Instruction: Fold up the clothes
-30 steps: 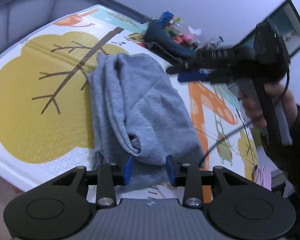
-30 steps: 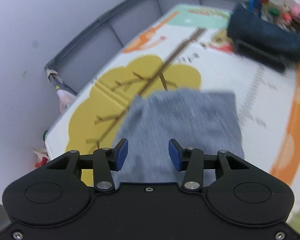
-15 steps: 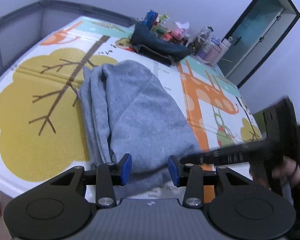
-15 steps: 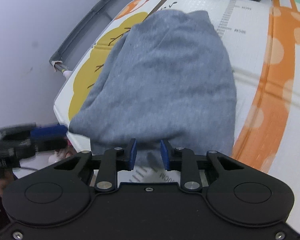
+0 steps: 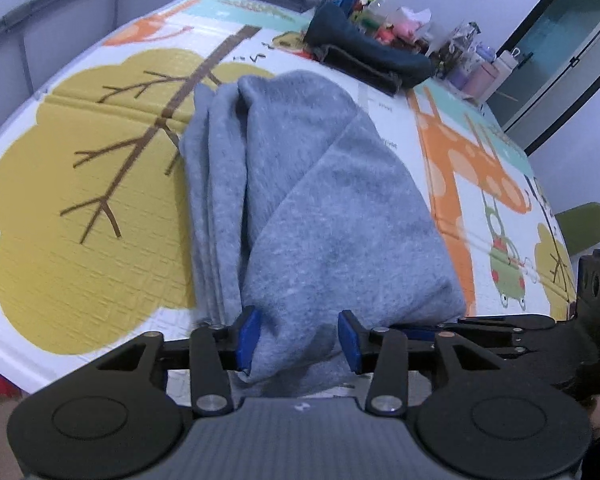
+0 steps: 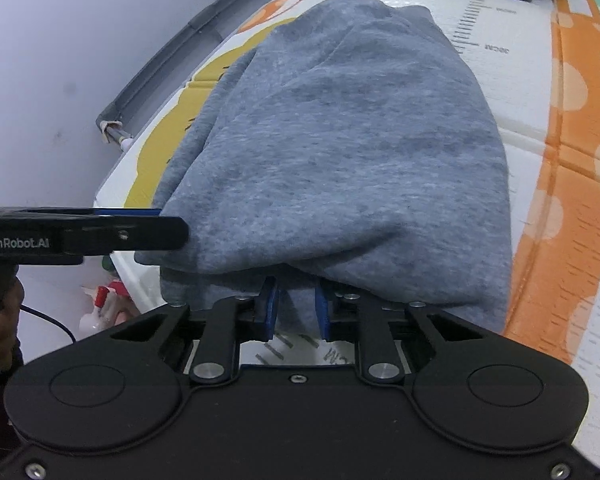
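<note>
Garment (image 5: 312,208): at the tabletop's (image 5: 60,208) near edge, hem between my claws' pads.
Left claw (image 5: 298,338): closing, half-wide around hem.
Right claw (image 6: 296,308): closing, narrow, pinching hem.

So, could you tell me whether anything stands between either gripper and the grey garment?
Nothing visible does. The grey garment has its near edge already between the jaws of the left gripper and the right gripper, whose jaws have just been closing on it.

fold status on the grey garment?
Done: the grey garment already lies doubled in layers on the play mat.
In hand: both grippers sit at its near edge. The right gripper has been closing and has cloth between its pads; the left gripper straddles the hem, jaws also closing in, pads not clearly pressing.
Left: probably lifting that edge over for another fold.
</note>
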Demonstrator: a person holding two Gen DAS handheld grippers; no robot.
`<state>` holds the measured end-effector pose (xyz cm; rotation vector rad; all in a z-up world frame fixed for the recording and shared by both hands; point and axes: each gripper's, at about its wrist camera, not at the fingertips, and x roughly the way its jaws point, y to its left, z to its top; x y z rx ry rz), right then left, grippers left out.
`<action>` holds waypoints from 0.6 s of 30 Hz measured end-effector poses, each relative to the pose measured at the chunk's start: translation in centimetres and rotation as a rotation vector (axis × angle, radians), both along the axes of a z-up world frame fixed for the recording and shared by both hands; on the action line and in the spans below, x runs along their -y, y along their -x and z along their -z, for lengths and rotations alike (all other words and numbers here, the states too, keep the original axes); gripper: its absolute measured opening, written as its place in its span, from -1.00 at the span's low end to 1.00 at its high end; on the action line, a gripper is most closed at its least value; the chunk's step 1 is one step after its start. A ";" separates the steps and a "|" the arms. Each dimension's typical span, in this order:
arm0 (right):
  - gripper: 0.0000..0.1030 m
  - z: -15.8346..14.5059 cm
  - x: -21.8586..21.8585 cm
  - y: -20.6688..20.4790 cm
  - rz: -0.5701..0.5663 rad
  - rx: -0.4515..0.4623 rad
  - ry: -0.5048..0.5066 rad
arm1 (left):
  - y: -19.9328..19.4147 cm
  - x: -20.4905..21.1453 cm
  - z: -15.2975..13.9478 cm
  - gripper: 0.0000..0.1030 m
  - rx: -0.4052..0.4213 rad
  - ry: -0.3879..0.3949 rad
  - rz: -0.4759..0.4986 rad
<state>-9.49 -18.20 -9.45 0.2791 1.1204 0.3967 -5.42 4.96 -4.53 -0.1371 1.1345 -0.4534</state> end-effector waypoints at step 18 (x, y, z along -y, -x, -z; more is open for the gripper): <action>-1.00 1.3 4.3 0.0 0.280 0.014 0.196 | 0.6 0.8 1.6 -0.79 -0.070 -0.077 0.031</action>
